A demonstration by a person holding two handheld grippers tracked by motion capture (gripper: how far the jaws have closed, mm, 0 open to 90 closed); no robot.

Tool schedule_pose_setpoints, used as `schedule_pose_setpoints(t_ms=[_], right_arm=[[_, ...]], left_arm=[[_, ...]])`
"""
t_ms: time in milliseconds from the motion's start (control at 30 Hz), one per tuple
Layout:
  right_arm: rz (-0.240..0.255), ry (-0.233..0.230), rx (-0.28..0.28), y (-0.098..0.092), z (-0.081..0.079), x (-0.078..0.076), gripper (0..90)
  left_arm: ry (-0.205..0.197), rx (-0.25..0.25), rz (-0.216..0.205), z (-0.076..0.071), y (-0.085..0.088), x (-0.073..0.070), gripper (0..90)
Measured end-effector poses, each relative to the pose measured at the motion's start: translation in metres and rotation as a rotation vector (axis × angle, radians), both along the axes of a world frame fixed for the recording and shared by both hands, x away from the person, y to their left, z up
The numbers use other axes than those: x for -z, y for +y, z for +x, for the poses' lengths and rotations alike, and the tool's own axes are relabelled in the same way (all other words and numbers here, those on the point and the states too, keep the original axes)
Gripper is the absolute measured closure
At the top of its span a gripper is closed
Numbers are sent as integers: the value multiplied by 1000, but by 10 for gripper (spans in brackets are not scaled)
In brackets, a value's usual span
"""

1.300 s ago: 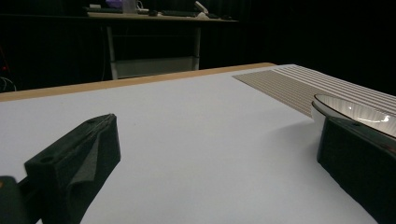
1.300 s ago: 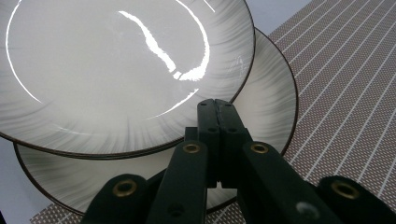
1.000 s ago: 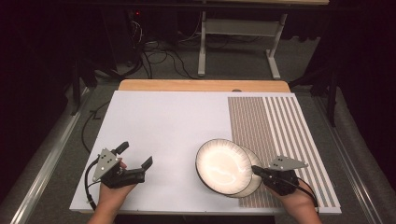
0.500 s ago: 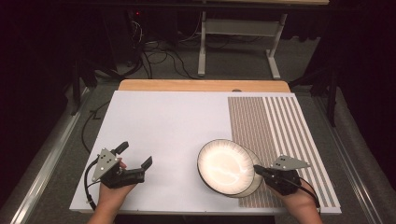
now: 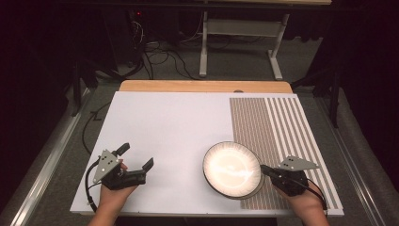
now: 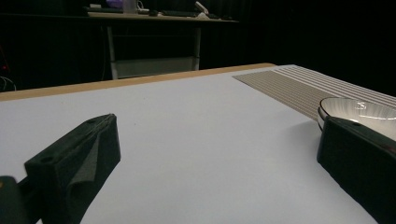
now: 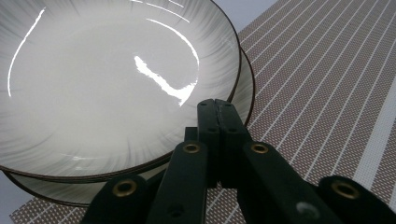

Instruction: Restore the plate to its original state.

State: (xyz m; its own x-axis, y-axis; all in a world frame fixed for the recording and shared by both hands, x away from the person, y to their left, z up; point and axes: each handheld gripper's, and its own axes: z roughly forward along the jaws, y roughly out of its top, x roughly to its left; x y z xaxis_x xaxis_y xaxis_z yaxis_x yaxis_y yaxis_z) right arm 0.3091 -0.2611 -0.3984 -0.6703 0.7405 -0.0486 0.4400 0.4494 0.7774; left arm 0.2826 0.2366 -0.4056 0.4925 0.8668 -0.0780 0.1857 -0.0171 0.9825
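Plates have slid slightly right and toward the person since the earlier high view, drawn along with the right gripper; the left gripper has not shifted.

Count: two plates, stacked. Top plate is white with a dark rim and fine radial streaks; bottom plate peeks out beneath it, offset toward the striped mat. One mat, brown with white lines, on the right part of the worktop. One white worktop sheet, with a wooden edge at the far side. Two grippers, one in each hand.

Stack sits at the near right of the worktop, straddling the left edge of the mat, part on the white surface and part on the stripes.

Right gripper's jaws are fully closed, pressed together at the near-right rim of the top plate; in the right gripper view the tips lie over that rim, pinching it.

Left gripper rests at the near left of the worktop, well apart from the plates, jaws spread wide with nothing between them.
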Motion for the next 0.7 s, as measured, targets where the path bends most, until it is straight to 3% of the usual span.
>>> schedule_pose_setpoints(t_ms=[200, 333, 567, 700], right_arm=[[24, -5, 42, -10, 0, -2, 900], [25, 3, 42, -11, 0, -1, 900], [53, -26, 73, -18, 0, -6, 899], [117, -52, 124, -29, 1, -11, 819]], left_arm=[[-1, 0, -1, 0, 0, 0, 1], [-1, -1, -1, 0, 0, 0, 1], [0, -2, -1, 0, 1, -1, 1], [1, 0, 1, 0, 0, -1, 1]])
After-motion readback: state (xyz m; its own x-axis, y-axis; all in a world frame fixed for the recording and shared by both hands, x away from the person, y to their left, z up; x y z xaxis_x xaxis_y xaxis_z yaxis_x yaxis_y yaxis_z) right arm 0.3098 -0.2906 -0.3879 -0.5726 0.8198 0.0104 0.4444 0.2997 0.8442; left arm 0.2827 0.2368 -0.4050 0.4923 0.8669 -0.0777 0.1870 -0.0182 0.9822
